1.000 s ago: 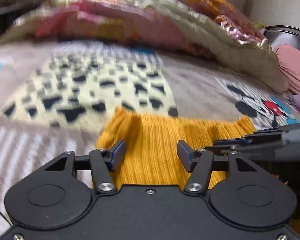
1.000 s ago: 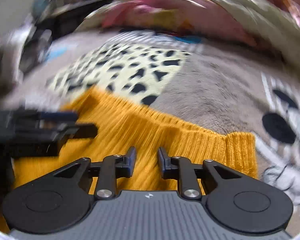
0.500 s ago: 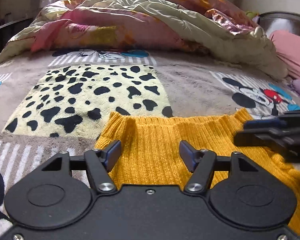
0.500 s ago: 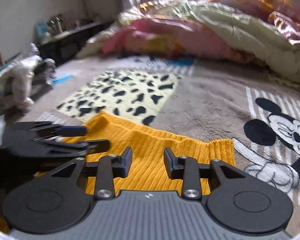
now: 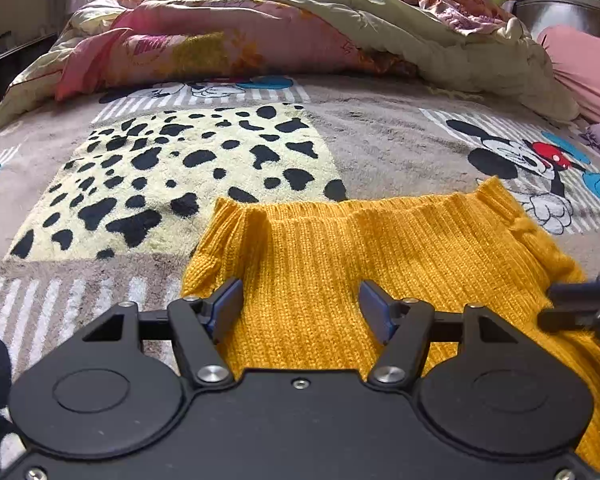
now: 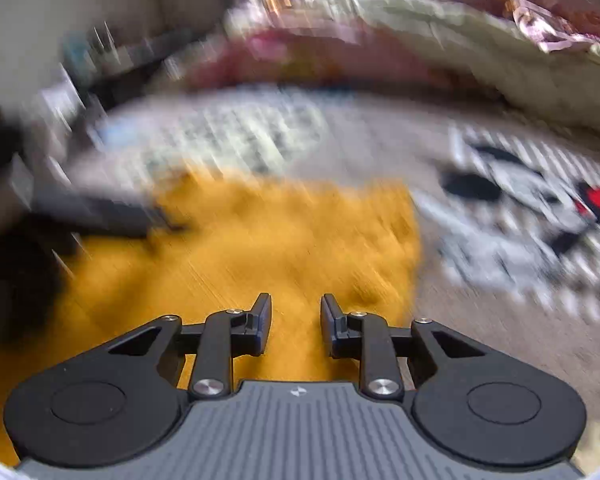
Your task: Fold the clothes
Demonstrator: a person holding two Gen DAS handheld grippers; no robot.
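Note:
A mustard-yellow knitted sweater point(image 5: 380, 248) lies flat on the bed, its ribbed edge toward the far side. My left gripper point(image 5: 300, 308) hovers over the sweater's left part, jaws wide apart with only flat knit beneath them. My right gripper point(image 6: 296, 328) is over the sweater point(image 6: 260, 248) near its right edge. Its jaws are closing to a narrow gap, and nothing shows between the pads. The right wrist view is smeared by motion. The right gripper's fingers point(image 5: 572, 308) poke in at the right edge of the left wrist view. The left gripper point(image 6: 100, 212) is a dark blur there.
The sweater rests on a grey cartoon-print blanket point(image 5: 380, 148) with a spotted cream patch point(image 5: 180, 168). A crumpled quilt point(image 5: 300, 20) is heaped across the far side. A pink pillow point(image 5: 580, 64) and a dark headboard point(image 5: 560, 8) stand at the far right.
The right gripper has slid rightward across the sweater to its right side, its jaws widening then narrowing. The left gripper's jaws have spread a little; the sweater lies flatter.

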